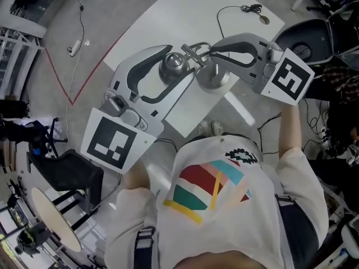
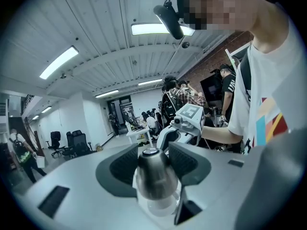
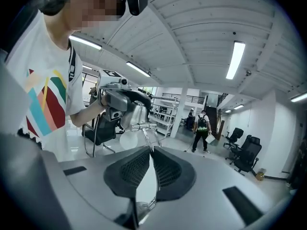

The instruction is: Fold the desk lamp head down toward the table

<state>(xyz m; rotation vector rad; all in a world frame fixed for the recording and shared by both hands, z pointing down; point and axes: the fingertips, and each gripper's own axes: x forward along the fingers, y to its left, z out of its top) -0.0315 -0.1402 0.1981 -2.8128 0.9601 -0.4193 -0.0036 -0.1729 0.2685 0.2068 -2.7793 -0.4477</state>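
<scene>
Left claw spread wide, holding the lamp's silver head between both pads, just beside the round base. Right claw pinched almost shut on the thin wire arm, just beyond the base as seen from the head view. Rests on a white table, base near the table's edge. Works in a white printed shirt, on the near side of the base.

The white counter is carrying the lamp near its front edge; a black cable is lying beyond the lamp.
</scene>
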